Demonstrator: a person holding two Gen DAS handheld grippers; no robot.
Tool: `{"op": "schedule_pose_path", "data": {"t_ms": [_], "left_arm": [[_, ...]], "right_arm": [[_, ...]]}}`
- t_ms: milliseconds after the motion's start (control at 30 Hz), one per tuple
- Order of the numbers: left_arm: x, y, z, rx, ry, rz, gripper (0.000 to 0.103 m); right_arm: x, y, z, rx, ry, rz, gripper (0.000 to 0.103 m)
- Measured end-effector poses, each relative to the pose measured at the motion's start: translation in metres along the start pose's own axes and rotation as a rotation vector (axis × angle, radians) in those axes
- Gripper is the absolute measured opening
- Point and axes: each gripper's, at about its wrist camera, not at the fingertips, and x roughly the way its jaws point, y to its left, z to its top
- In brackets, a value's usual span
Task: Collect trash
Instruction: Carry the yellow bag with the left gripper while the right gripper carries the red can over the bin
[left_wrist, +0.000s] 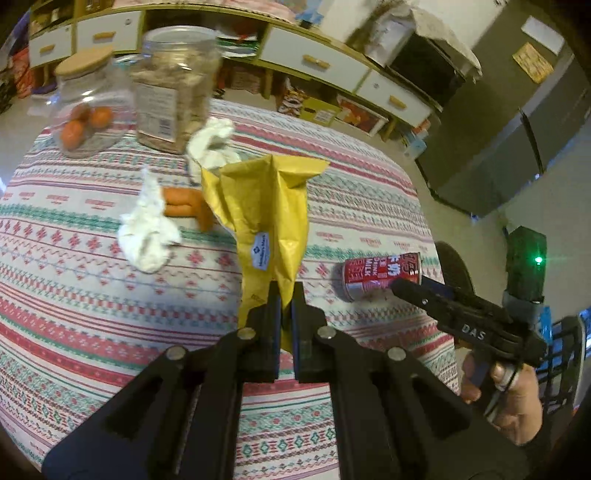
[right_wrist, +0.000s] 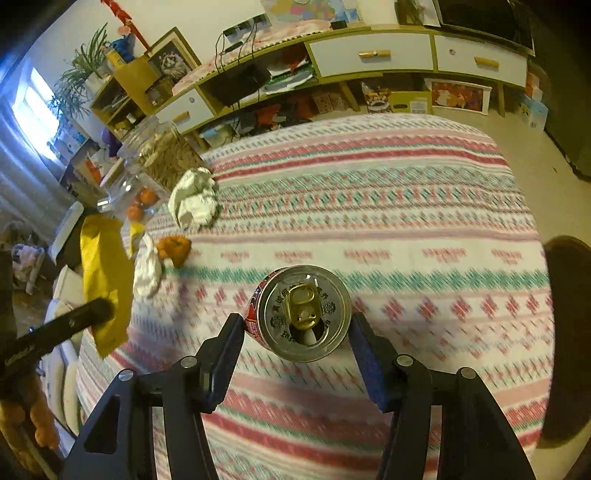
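**Left gripper pinches the yellow bag; right gripper straddles the can**

The left hand-held gripper (left_wrist: 285, 295) is clenched on the lower end of a crumpled yellow bag (left_wrist: 267, 206). Its two blue-padded fingers are drawn nearly together, with only the thin fold of bag material between them. The bag stands up from the pinch and leans away over the desk (left_wrist: 74, 295), which is covered in a striped, patterned cloth.

The right hand-held gripper (right_wrist: 297, 325) is spread wide and grips nothing. A red can (right_wrist: 304, 314) lies on its side on the desk between the two fingers, its silver top with the gold pull tab turned toward the camera. The left finger's pad sits just beside the can's red wall, and the right pad just beside the rim; whether either one touches cannot be told.

In the left wrist view the red can (left_wrist: 380, 275) lies to the right of the bag, with the right gripper's finger tip across its near end.

Beyond the bag lie two crumpled white tissues (left_wrist: 147, 229), orange peel (left_wrist: 184, 206) between them, and two clear jars (left_wrist: 173, 88) behind.
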Motion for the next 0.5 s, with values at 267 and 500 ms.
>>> {"op": "schedule_pose_path", "data": {"t_ms": [267, 500], "left_arm": [[0.018, -0.037, -0.005, 0.037, 0.036, -0.025, 0.005], [0.034, -0.055, -0.007, 0.061, 0.065, -0.025, 0.005]], "right_arm": [[-0.034, -0.028, -0.01, 0.032, -0.01, 0.012, 0.051], [-0.028, -0.059, -0.014, 0.107, 0.024, -0.035, 0.023]]}}
